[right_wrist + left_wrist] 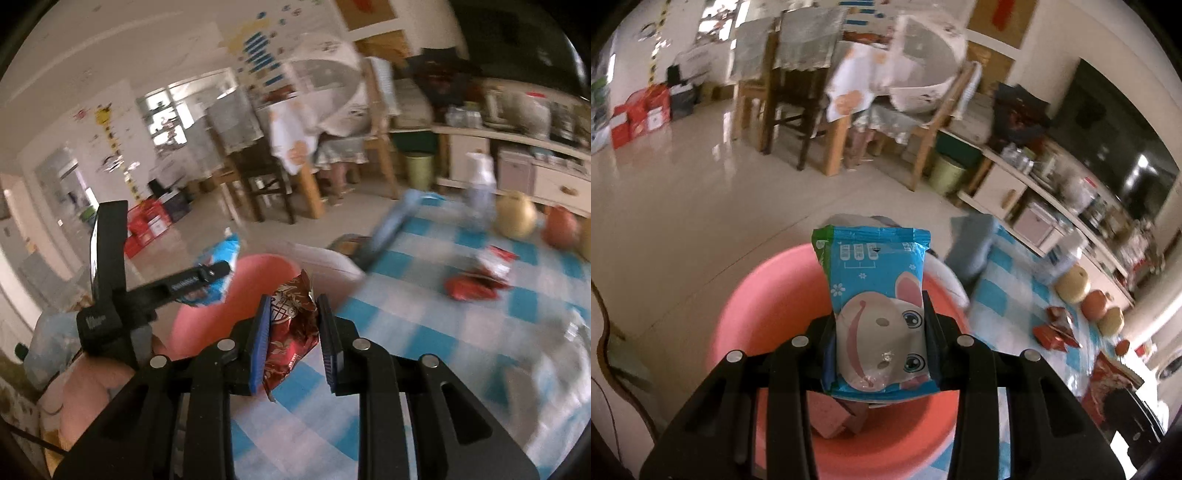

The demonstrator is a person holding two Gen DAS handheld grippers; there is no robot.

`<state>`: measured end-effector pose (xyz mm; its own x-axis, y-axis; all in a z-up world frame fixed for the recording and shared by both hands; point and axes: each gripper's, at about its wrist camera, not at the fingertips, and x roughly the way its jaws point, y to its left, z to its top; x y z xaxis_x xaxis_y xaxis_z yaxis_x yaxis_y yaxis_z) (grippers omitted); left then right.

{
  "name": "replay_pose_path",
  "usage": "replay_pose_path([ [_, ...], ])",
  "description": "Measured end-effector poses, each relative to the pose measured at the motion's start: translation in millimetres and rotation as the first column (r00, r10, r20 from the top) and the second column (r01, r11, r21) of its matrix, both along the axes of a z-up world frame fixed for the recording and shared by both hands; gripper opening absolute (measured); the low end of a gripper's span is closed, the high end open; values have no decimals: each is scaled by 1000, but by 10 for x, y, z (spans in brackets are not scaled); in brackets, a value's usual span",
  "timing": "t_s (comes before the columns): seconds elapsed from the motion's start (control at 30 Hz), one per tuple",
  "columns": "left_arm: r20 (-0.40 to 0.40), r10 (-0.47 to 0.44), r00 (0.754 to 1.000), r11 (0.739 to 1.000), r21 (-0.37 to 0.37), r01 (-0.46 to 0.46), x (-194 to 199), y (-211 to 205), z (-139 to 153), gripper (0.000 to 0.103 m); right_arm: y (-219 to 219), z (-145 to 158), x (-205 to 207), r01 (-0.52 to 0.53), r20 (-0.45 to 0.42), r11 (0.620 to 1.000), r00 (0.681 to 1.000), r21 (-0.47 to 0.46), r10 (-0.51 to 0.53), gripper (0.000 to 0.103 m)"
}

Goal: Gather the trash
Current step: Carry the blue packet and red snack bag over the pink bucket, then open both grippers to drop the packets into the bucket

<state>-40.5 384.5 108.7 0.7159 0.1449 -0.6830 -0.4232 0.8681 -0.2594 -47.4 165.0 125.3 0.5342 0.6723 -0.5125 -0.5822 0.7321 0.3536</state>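
left gripper (881, 332) jaws clench a glossy blue cartoon-printed packet (877, 295) above the round pink plastic basin (768, 306); right gripper (290, 332) jaws grasp a crinkled red foil wrapper (291, 325) over the bench's blue-checked cloth (406, 332), near its basin-side edge.

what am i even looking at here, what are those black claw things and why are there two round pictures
There is no robot here: a person holds a black two-finger claw in each hand, and a fisheye camera on each claw looks along its fingers, hence the two round pictures.

The left claw is shut on a blue plastic snack packet with a cartoon mouse face, above a pink plastic basin.

The right claw is shut on a crumpled dark red foil wrapper.

On the blue and white checked tablecloth lie more red wrappers and some round fruit.
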Motion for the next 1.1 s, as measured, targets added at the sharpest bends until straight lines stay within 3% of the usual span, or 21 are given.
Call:
replay_pose_path([
  [0.2,-48,68,997,997,-25,-69,14,291,-122,43,581,-156,306,-46,-45,999,998,1,46,31],
  [0.27,-57,85,995,996,-13,-86,22,311,-133,54,630,-222,366,-43,-69,999,997,5,43,42],
  [0.3,-52,90,995,996,-2,-90,22,311,-117,59,607,-252,374,-16,-81,1000,997,7,17,60],
  [0.33,-43,92,995,996,8,-92,18,303,-98,65,559,-268,360,-3,-88,1000,996,22,5,70],
  [0.53,8,62,998,992,110,-62,15,96,6,80,114,-287,169,80,-78,997,994,20,-78,84],
  [0.63,71,27,997,983,179,-39,-9,-40,86,83,-137,-234,36,113,-50,994,992,8,-112,89],
  [0.8,148,-38,988,980,200,8,-56,-197,144,85,-522,-184,-181,160,-1,987,987,-27,-160,90],
  [1.1,106,-155,982,968,216,130,-21,-625,165,85,-1053,-266,-511,196,15,977,981,-80,-196,91],
])
